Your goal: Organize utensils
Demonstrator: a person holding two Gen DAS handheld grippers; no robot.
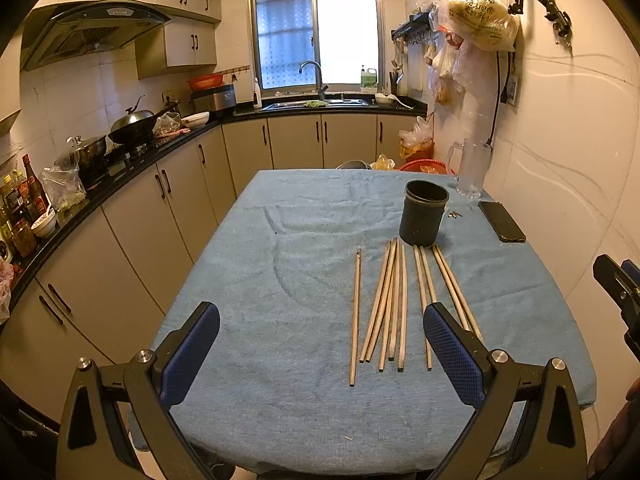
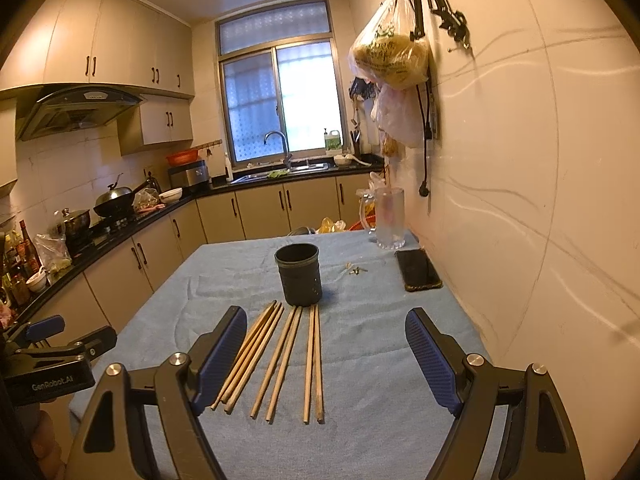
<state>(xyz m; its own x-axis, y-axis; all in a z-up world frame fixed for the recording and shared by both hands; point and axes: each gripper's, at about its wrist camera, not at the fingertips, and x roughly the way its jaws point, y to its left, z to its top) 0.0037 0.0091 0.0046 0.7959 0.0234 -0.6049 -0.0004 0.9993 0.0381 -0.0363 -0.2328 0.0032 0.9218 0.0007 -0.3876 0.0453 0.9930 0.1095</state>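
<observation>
text: "GenRobot.AI" | on: left hand-held gripper (image 2: 60,338) body | view: right wrist

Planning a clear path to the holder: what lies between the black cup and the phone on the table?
Only a few small scraps on the blue cloth between black cup and phone, clearest in the right wrist view.

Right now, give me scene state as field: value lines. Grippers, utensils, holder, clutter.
left gripper: open, holding nothing, above the near table edge
right gripper: open, holding nothing
chopsticks: wooden, lying flat on the blue cloth, one apart on the left of the bunch
holder: dark cylindrical cup, upright, just beyond the chopstick tips; inside not visible
phone: flat, right of the holder, near the wall
glass pitcher: upright at the far right corner
</observation>
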